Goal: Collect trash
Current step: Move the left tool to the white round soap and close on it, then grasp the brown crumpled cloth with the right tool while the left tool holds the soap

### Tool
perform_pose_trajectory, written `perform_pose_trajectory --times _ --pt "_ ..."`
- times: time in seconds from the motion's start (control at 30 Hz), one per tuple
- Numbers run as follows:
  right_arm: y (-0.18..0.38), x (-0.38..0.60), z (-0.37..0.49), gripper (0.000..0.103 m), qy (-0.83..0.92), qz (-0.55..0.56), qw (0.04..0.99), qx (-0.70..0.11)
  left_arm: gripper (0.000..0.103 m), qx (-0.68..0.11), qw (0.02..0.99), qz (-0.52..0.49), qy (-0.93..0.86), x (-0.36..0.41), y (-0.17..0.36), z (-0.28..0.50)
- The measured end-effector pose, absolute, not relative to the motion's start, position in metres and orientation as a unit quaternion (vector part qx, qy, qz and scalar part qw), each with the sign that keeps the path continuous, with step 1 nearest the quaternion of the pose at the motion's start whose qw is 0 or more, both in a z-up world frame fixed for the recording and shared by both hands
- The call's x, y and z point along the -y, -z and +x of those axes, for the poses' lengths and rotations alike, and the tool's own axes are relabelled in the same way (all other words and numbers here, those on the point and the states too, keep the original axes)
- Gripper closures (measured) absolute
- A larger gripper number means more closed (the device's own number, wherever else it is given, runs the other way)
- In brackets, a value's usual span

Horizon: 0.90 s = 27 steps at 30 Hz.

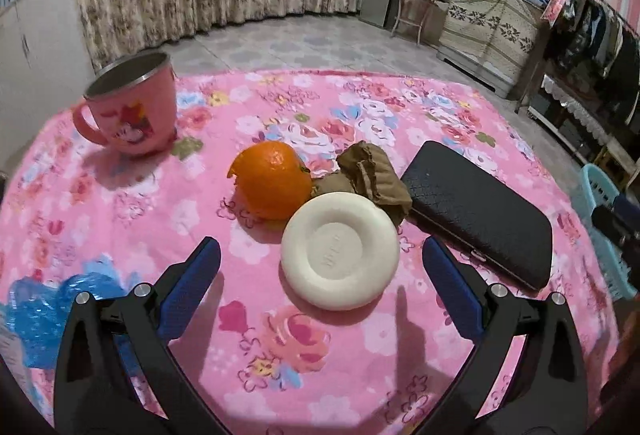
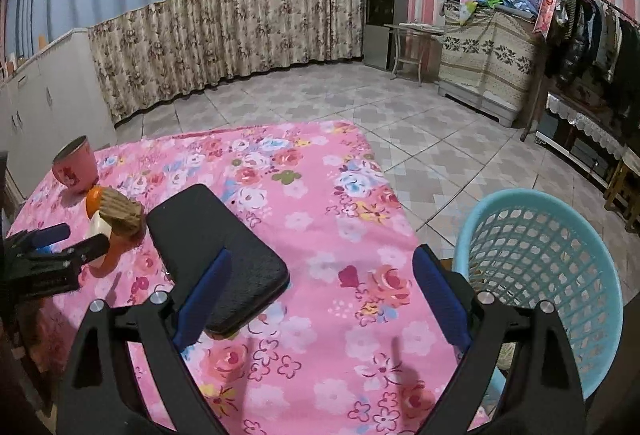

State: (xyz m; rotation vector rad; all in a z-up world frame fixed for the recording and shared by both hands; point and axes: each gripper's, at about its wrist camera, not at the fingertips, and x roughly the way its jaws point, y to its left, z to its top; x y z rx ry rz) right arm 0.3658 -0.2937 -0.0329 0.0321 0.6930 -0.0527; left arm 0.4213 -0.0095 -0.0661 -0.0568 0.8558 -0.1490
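On the pink flowered tablecloth (image 1: 320, 107) lie an orange peel (image 1: 270, 179), a crumpled brown paper (image 1: 374, 175) and a white round disc (image 1: 340, 255). My left gripper (image 1: 320, 255) is open, its blue pads on either side of the disc without touching it. A crumpled blue plastic wrapper (image 1: 44, 311) lies at the left edge. In the right wrist view my right gripper (image 2: 322, 267) stands open above bare cloth, beside a black case (image 2: 218, 255). The brown paper (image 2: 122, 215) and orange peel (image 2: 94, 201) show at far left, near the left gripper (image 2: 70, 243). A light blue basket (image 2: 548, 275) stands past the table's right edge.
A pink mug (image 1: 130, 107) stands at the back left of the table. The black case (image 1: 480, 211) lies right of the disc. Beyond the table are tiled floor (image 2: 360, 91), curtains, a covered cabinet (image 2: 488, 59) and a clothes rack.
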Motion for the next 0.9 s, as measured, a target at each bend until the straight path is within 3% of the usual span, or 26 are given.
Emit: perform_pose_trajectory --times 0.03,0.1,0.17,0.2,0.57,0.9 --pt "0.033 0.292 0.366 0.013 0.026 0.014 0.940 -0.340 0.008 -0.420 0.904 -0.033 0.080 0.010 0.068 0.423" --pt "0.033 0.291 0.368 0.013 0.025 0.013 0.940 -0.341 0.022 -0.426 0.899 -0.030 0.095 0.014 0.070 0.424" --pt "0.034 0.289 0.369 0.013 0.024 0.014 0.939 -0.343 0.041 -0.434 0.894 -0.018 0.106 0.021 0.073 0.425" --pt "0.034 0.287 0.369 0.013 0.023 0.014 0.939 -0.344 0.042 -0.436 0.894 -0.008 0.105 0.025 0.074 0.424" --pt "0.032 0.268 0.372 0.013 0.011 0.003 0.940 -0.342 0.042 -0.400 0.913 0.044 0.065 0.019 0.052 0.401" --pt "0.037 0.207 0.393 0.013 -0.029 -0.020 0.938 -0.344 0.042 -0.370 0.928 0.048 0.004 -0.040 0.032 0.389"
